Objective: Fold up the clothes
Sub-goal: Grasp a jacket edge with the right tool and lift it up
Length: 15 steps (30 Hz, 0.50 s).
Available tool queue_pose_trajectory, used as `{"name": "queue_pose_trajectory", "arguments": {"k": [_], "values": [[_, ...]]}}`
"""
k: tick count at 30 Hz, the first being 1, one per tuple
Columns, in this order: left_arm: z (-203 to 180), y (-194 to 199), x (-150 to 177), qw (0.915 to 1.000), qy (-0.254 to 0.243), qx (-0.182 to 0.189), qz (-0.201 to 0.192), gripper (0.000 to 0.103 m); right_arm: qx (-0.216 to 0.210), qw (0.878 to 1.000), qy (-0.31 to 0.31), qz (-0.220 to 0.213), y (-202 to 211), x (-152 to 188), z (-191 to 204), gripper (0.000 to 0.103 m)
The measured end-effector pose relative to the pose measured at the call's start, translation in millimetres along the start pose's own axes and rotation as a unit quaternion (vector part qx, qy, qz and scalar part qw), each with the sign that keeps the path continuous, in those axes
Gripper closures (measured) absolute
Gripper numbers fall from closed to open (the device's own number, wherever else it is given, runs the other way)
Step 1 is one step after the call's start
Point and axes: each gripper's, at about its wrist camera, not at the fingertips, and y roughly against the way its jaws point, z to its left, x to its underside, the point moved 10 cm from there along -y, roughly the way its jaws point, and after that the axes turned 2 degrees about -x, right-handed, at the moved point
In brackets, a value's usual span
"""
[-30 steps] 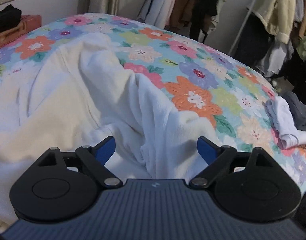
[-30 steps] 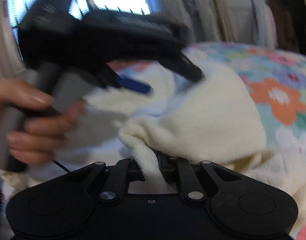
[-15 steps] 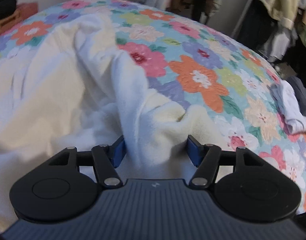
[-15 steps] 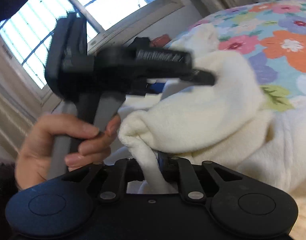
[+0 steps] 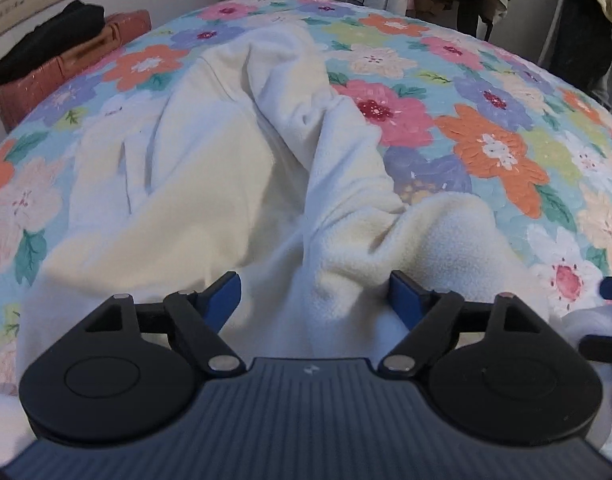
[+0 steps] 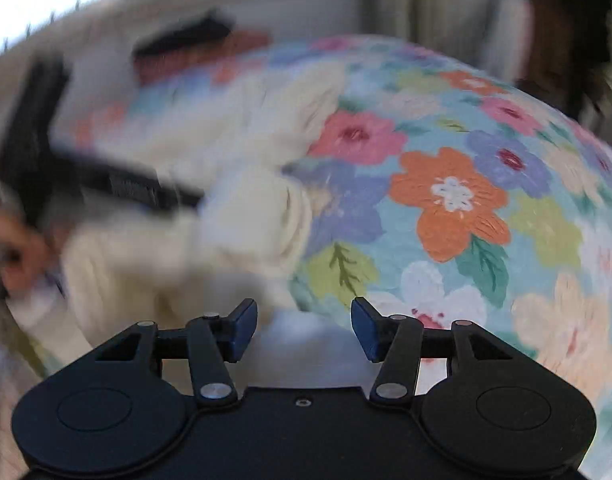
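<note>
A cream fleece garment (image 5: 210, 184) lies rumpled on the flowered bed cover (image 5: 493, 148). My left gripper (image 5: 313, 294) hovers low over its near part. The jaws are opening, and a raised fold of fleece (image 5: 345, 276) stands between the blue pads without being pressed. In the blurred right wrist view my right gripper (image 6: 304, 320) is opening too, with nothing between its pads. The garment (image 6: 210, 240) lies to its left, apart from it. The left gripper (image 6: 106, 184) and the hand (image 6: 18, 256) holding it show as a dark smear over the cloth.
A brown case (image 5: 66, 60) with a black cloth on top stands beyond the bed's far left corner. Hanging clothes (image 5: 585, 20) line the far right. A blue tip of the right gripper (image 5: 611, 288) enters at the right edge.
My right gripper has let go of the fleece edge it pinched and has swung away to the right. My left gripper narrowed around the fold, then widened again, tipping downward.
</note>
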Motion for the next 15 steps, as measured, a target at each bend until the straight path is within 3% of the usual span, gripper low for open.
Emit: {"name": "queue_pose_trajectory", "arguments": {"k": [2,5,9,11,15], "values": [[1.9,0.9,-1.0,1.0,-0.007,-0.005,-0.002,0.021,-0.009,0.999,0.033,0.021,-4.8,-3.8,-0.1,0.045],[5.6,1.7,-1.8,0.9996,-0.018,-0.022,-0.006,0.02,-0.021,0.998,0.06,0.009,-1.8,-27.9,-5.2,0.045],[16.1,0.7,-2.1,0.9999,0.01,-0.011,-0.001,0.02,-0.127,0.992,0.004,0.022,-21.4,-45.6,-12.4,0.045],[18.0,-0.6,-1.7,0.9997,0.023,0.003,-0.005,0.02,-0.145,0.989,0.015,0.035,-32.7,-38.6,-6.0,0.044],[23.8,-5.3,0.4,0.9979,0.06,0.026,0.002,0.02,-0.168,0.985,-0.002,0.044,-54.6,-28.5,-2.3,0.03]]}}
